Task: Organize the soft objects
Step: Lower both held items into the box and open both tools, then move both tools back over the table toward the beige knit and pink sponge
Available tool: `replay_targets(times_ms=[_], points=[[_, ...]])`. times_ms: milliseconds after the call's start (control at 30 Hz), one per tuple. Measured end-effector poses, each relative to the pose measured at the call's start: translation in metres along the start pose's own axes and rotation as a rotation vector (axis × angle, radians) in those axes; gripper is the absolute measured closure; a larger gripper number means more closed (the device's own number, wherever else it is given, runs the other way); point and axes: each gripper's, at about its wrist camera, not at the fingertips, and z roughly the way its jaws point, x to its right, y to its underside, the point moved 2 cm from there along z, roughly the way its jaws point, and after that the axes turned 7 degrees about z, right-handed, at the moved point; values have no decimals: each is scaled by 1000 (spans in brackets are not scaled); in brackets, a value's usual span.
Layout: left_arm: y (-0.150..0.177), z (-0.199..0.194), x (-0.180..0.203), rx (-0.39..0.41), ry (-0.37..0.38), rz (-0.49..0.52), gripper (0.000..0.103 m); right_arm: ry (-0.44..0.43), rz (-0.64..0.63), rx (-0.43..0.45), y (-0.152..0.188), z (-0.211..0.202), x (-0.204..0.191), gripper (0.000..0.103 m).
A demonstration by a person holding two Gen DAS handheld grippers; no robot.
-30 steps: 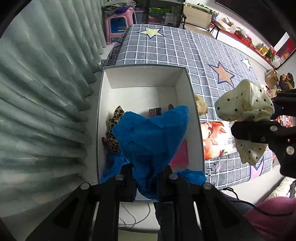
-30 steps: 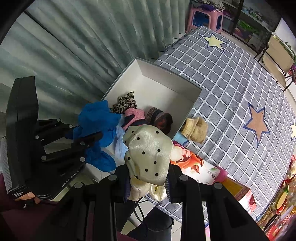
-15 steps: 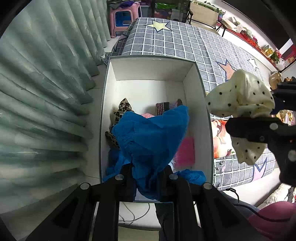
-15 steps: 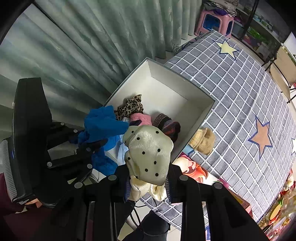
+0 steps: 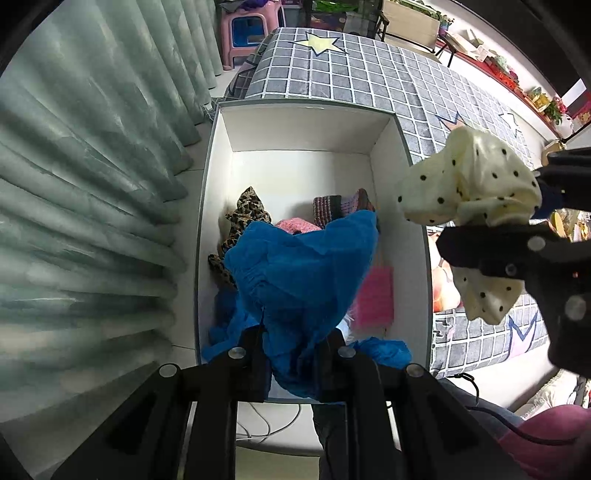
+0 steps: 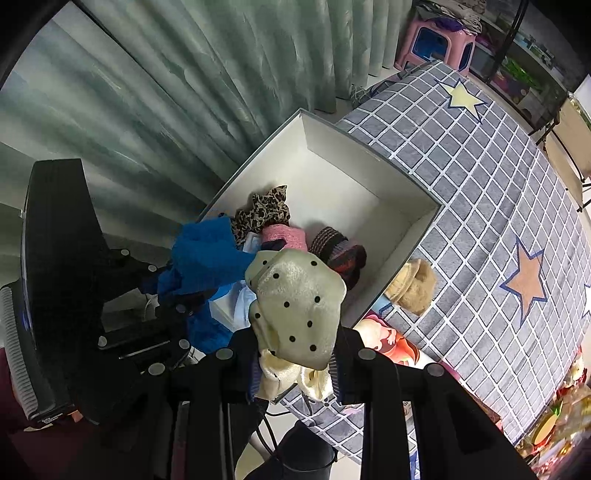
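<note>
A white open box (image 5: 306,122) stands beside the checked table. Straight above its near end my left gripper (image 5: 295,354) points down with a blue cloth (image 5: 303,269) hanging between its fingers; the jaws are opening, and the cloth still sits between the pads. My right gripper (image 6: 295,354) is shut on a cream cloth with black dots (image 6: 295,299). It hovers at the box's right wall, and the cream cloth (image 5: 469,184) also shows in the left wrist view. Inside the box lie a leopard-print cloth (image 5: 243,210), a pink knit (image 5: 295,224), a striped knit (image 5: 332,206) and a pink piece (image 5: 375,295).
A grey-green curtain (image 5: 92,184) hangs close along the box's left side. The grey checked tablecloth with stars (image 6: 480,177) holds a tan plush (image 6: 412,286) and a printed packet (image 6: 391,343) by the box's right wall. A pink stool (image 5: 247,33) stands beyond the table.
My right gripper has carried the dotted cloth a little closer to the box's right wall. The blue cloth still hangs from the left gripper over the box.
</note>
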Motion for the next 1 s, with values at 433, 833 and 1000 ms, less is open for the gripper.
replay_targets(times_ms=[433,833,1000], points=[[-4,1,-2,-14,-111,-18,24,7,19,-8,-3,4,7,41],[-17,6,9,-62,9,-24,0,-26,212,-13,1,-10,57,1],[-32,-7,36,-46,59,40,0,23,255,14,7,-36,99,1]])
